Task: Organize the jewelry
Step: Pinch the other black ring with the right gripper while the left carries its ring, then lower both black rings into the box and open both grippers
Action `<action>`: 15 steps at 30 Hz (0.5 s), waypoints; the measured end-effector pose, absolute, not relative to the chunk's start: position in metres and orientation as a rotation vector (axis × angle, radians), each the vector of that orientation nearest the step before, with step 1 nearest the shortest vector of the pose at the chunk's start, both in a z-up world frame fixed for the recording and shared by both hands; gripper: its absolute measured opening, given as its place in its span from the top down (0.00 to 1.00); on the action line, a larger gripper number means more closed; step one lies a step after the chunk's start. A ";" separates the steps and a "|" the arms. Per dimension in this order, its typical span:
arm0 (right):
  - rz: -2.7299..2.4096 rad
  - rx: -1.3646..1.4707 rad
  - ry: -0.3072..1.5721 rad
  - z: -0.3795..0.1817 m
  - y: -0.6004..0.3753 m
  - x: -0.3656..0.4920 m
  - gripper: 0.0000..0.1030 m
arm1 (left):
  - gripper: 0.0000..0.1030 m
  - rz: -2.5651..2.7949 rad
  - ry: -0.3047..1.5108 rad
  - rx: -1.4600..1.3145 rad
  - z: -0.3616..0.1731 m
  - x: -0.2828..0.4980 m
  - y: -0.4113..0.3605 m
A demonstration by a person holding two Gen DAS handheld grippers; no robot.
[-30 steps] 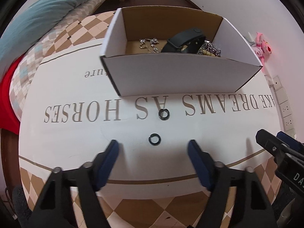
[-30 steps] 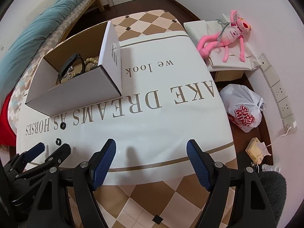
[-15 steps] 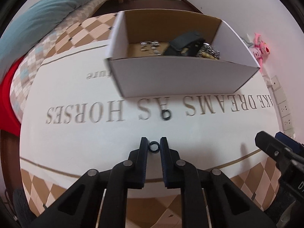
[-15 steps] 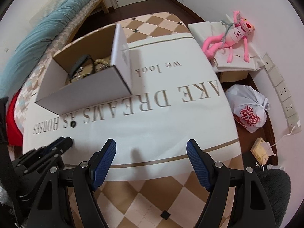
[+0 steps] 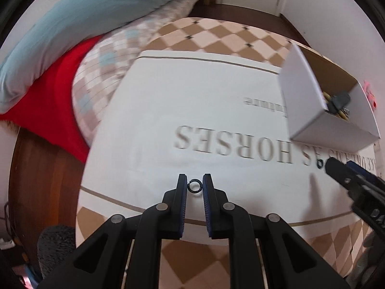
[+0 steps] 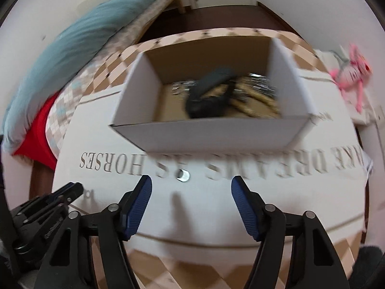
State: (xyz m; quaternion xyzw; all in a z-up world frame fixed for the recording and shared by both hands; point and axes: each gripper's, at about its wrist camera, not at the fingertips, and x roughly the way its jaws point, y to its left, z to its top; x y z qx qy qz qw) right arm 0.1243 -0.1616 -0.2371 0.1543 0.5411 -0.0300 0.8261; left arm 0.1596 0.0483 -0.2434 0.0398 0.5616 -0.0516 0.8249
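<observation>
My left gripper (image 5: 195,185) is shut on a small black ring (image 5: 195,186), pinched between its blue pads above the white printed cloth (image 5: 192,101). A second small ring (image 6: 183,175), blurred, lies on the cloth by the printed letters. My right gripper (image 6: 191,180) hangs over it with its jaws wide and closing; the pads are clear of the ring. The white cardboard box (image 6: 211,136) stands just beyond, holding a black band (image 6: 207,91) and metal chains (image 6: 259,89). In the left wrist view the box (image 5: 312,110) is at the right, with the right gripper's fingers (image 5: 341,175) below it.
A blue pillow (image 5: 84,24) and red fabric (image 5: 55,101) lie to the left of the cloth. A pink plush toy (image 6: 353,77) sits at the far right. The checked table edge (image 6: 168,257) runs close under both grippers.
My left gripper shut on the nearer black ring and carried it to the left. My right gripper swung left from the bare cloth to face the box and the second ring, its jaws narrowing.
</observation>
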 end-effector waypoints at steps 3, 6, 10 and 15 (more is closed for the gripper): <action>-0.052 0.275 1.162 -0.247 -0.141 0.137 0.46 | 0.90 -0.092 1.196 0.065 -0.245 0.161 0.059; -0.084 0.219 1.175 -0.257 -0.129 0.140 0.65 | 0.90 -0.092 1.197 0.047 -0.244 0.160 0.064; -0.109 0.171 1.170 -0.259 -0.123 0.137 0.88 | 0.90 -0.104 1.195 0.038 -0.243 0.161 0.062; -0.095 0.225 1.152 -0.254 -0.135 0.124 0.88 | 0.90 -0.151 1.187 0.035 -0.233 0.155 0.047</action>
